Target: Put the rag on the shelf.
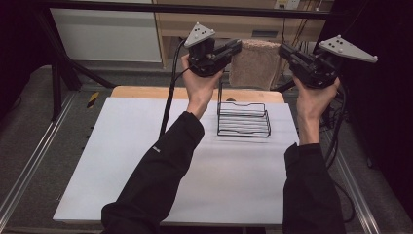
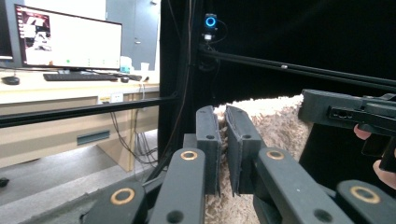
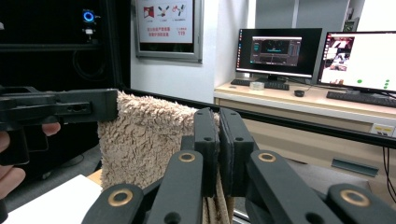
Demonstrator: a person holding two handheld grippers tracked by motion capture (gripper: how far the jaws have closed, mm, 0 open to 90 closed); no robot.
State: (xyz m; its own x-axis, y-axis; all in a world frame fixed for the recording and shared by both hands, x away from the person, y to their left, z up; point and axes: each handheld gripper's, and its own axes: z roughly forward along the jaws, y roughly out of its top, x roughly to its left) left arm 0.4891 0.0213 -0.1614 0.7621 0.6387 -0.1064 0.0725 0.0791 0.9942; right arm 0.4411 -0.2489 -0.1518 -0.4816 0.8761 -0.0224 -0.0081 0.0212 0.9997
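This looks like a lab for recording tests. A white bench (image 1: 146, 161) stands inside a frame of black metal bars (image 2: 289, 70), with dark curtains around it. A small camera with a blue ring light (image 2: 210, 21) hangs on the frame. Nearby, a long desk (image 3: 303, 100) holds computer screens (image 3: 279, 51) and keyboards (image 2: 77, 77). A poster (image 3: 167, 21) hangs on the wall.

White table (image 1: 146, 165); black wire rack (image 1: 243, 119) standing on it.
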